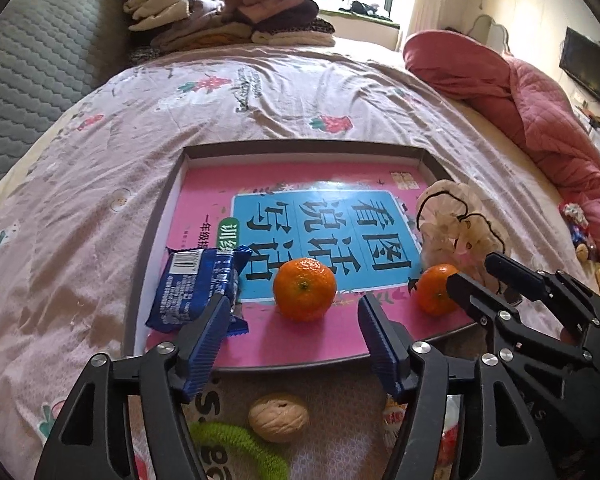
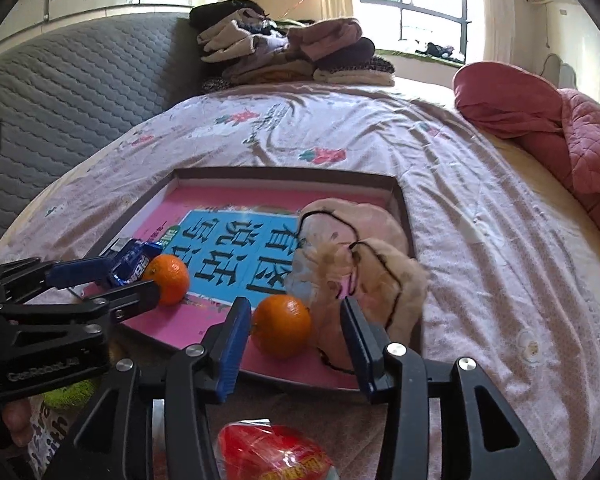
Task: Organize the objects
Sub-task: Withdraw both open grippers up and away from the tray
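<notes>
tangerines in tray, walnut before

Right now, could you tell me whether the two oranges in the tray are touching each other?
Apart. The left wrist view shows pink book cover between the left orange and the right orange.

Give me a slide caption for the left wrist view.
Open left hand-held gripper above a tray on a bed, holding two oranges, a blue snack packet and a plush toy.
</notes>
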